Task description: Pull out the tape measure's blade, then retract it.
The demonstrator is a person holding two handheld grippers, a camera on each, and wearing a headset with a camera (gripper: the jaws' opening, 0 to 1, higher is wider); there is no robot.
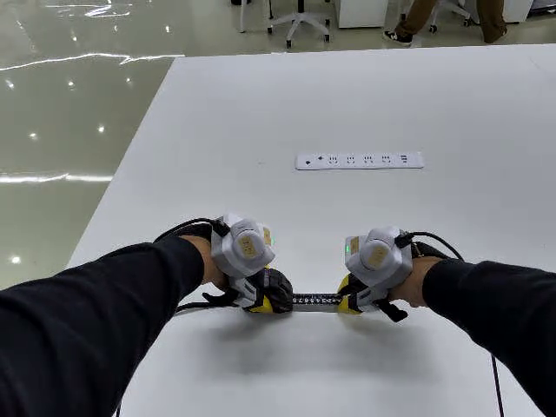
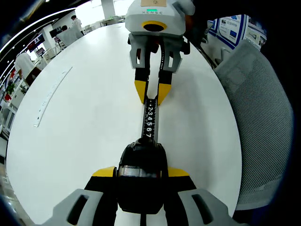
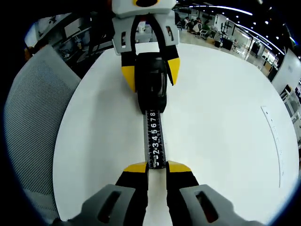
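Tape measure [image 1: 278,292], one: case [image 3: 151,80] in left gripper [image 2: 141,172], blade [image 3: 154,139] in right gripper [image 3: 156,167].

Tape measure blade [image 3: 154,141]: white numerals 2 through 8 on black, read in right gripper view; 2 through 7 read in left gripper view. Small lettering on housing of right tool [image 2: 151,94]: too small to read.
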